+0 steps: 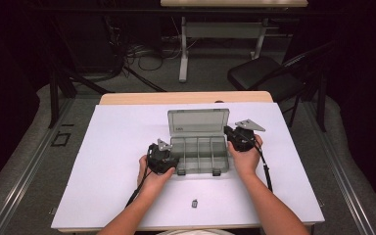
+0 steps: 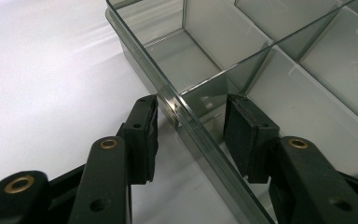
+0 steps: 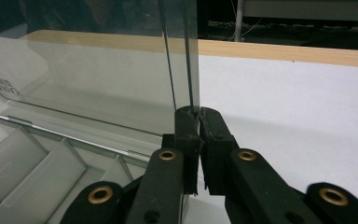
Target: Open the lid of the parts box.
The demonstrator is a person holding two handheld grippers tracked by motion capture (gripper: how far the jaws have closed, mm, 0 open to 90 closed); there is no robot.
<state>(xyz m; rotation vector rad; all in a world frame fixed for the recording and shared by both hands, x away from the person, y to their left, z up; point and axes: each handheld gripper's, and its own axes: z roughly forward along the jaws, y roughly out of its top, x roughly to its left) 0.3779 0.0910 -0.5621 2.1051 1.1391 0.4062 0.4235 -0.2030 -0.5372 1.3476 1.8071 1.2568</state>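
Note:
A clear grey compartment box (image 1: 198, 170) lies mid-table with its lid (image 1: 198, 122) standing open at the back. My left gripper (image 1: 170, 164) is at the box's near left corner. In the left gripper view its jaws (image 2: 191, 105) straddle the box's left wall (image 2: 140, 51), one pad outside and one inside an empty compartment, with a gap showing at the inner pad. My right gripper (image 1: 231, 137) is at the lid's right end. In the right gripper view it (image 3: 196, 114) is shut on the upright edge of the lid (image 3: 98, 88), above the box's dividers (image 3: 70, 154).
A small dark piece (image 1: 194, 202) lies on the white tabletop (image 1: 117, 147) near the front edge, between my forearms. Beyond the wooden far edge (image 1: 186, 97) are a black chair (image 1: 264, 73), another desk's legs (image 1: 183, 54) and floor cables.

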